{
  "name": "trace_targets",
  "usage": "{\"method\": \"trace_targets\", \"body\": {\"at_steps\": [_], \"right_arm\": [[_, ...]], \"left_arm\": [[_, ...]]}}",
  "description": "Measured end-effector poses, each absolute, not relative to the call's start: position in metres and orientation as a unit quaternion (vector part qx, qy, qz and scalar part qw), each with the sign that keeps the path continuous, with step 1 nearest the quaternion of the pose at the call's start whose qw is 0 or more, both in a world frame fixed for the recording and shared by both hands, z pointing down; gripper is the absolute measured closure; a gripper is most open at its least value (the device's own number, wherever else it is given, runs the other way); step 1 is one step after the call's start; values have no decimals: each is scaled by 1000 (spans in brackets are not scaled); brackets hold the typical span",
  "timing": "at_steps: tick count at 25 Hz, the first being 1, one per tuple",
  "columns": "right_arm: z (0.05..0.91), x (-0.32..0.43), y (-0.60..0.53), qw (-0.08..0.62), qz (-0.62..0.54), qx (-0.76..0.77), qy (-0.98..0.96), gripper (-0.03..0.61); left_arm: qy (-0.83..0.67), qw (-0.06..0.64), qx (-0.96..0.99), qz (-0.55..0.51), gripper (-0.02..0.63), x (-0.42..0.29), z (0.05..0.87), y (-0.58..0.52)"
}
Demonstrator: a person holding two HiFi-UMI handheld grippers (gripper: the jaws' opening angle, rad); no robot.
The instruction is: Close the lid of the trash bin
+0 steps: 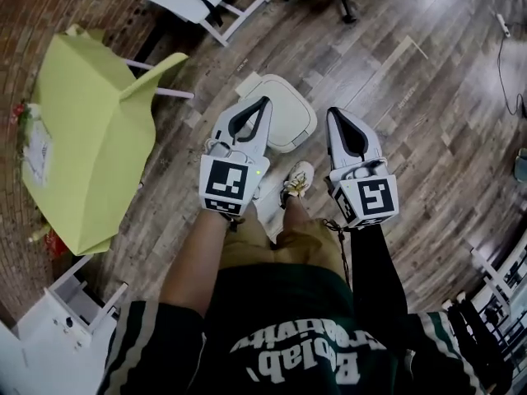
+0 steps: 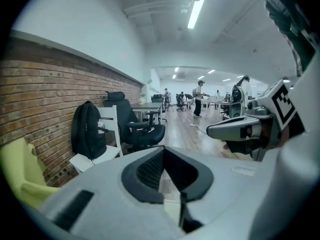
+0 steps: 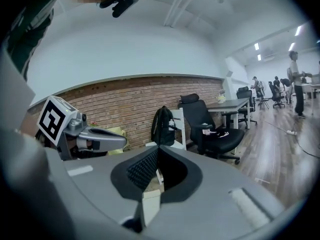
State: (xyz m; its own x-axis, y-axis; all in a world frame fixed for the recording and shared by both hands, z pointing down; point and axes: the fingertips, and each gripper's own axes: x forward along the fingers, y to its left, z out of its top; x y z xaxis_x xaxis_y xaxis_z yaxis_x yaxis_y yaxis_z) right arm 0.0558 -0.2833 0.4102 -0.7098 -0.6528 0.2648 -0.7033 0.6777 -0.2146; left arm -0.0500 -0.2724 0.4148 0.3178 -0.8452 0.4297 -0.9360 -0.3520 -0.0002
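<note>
A yellow-green chair (image 1: 90, 130) is spotted by the brick wall (image 2: 35, 99), on the wooden floor (image 1: 412, 122). A black backpack (image 2: 87, 131) is propped on a white chair (image 2: 107, 134), and a black office chair (image 2: 137, 129) is parked just beside it. People (image 2: 199, 98) are glimpsed far down the room, lit by ceiling lights (image 2: 195, 9).

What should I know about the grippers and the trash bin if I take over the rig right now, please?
Left gripper: shut, empty, raised.
Right gripper: shut, empty, raised beside it.
Trash bin: white, on the wood floor just ahead of the person's shoe; neither gripper holds it.
Done: the lid appears to lie flat on the bin, closed.
Left: probably nothing; just check that the lid sits flush.
</note>
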Motion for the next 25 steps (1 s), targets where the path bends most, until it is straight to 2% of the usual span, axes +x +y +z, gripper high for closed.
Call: {"method": "trace_targets", "body": {"at_steps": [25], "right_arm": [[287,38,-262,71,56,327,-941,565]], "left_arm": [[-590,42,798,114,614,-67,248,-238]]}}
